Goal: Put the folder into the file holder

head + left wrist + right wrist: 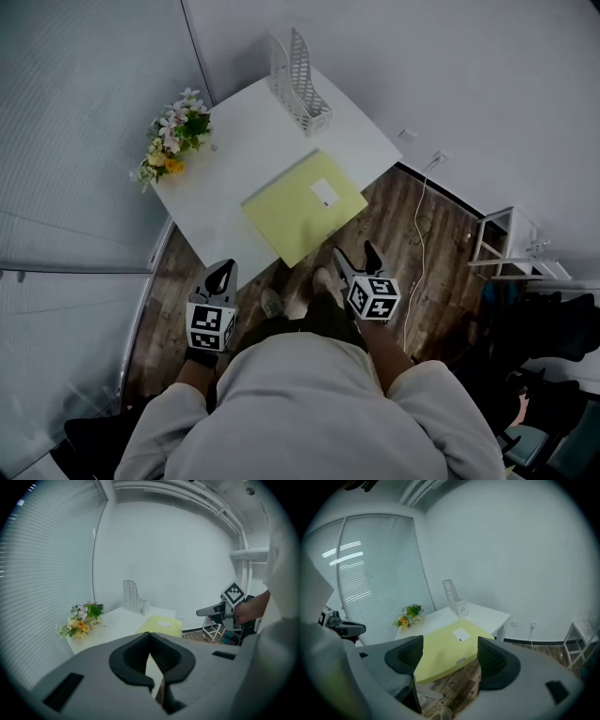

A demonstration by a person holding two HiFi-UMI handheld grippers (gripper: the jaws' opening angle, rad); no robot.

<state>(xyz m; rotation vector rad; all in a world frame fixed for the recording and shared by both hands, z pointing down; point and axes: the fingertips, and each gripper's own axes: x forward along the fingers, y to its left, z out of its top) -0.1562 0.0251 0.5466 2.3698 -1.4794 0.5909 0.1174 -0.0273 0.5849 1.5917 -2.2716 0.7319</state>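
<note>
Because the yellow folder [305,206] is laid flat on the white table [234,131] with its near corner past the edge, it could be knocked to the floor [412,234] if it is bumped or pinched badly. The file holder [298,82], well apart at the far end, could be tipped by a hard push. On the left gripper [223,269] the fingers are pressed together on nothing; on the right gripper [356,253] they are spread, with nothing held. What is inside the file holder cannot be made out.

No writing is legible anywhere. The white label [324,192] on the yellow folder [286,217], just ahead of the right gripper [353,250], is too small to read.
</note>
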